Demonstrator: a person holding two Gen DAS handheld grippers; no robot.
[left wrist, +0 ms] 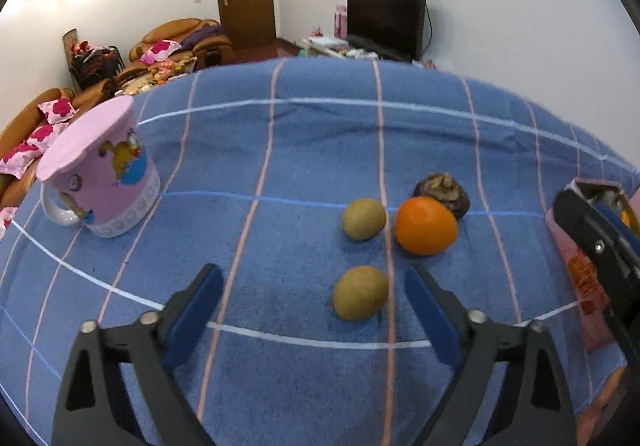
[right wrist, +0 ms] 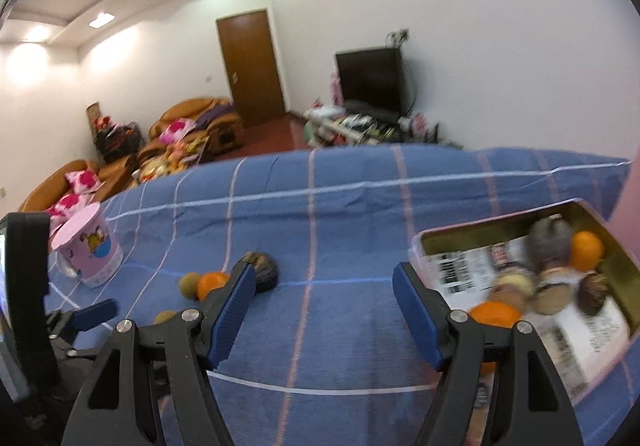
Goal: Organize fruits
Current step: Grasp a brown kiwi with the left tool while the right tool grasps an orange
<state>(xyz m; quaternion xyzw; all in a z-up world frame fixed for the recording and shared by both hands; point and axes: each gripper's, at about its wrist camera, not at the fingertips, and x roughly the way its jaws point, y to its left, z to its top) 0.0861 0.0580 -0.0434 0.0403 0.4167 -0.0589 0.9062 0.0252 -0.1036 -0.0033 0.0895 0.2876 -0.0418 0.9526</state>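
Beside the box (right wrist: 520,222), loose fruit waits on the blue cloth (left wrist: 304,150): near kiwi (left wrist: 361,298), far kiwi (left wrist: 363,219), orange (left wrist: 425,225), a dark fruit (left wrist: 442,191) behind it. Left gripper (left wrist: 314,296) hangs wide open just short of the near kiwi; likely next: advance, close. Right gripper (right wrist: 324,304) open, empty. Box already holds oranges and dark fruits on printed paper. Pink mug (left wrist: 100,170) far from box.

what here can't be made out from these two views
- Box contents, right wrist view: motion blur smears the fruit; kinds and count unclear.
- Box in left wrist view: right hand-held gripper hides most of it.
- Lower kiwi in right wrist view: mostly behind a finger.
- Print on the paper in the box: blurred, unreadable.
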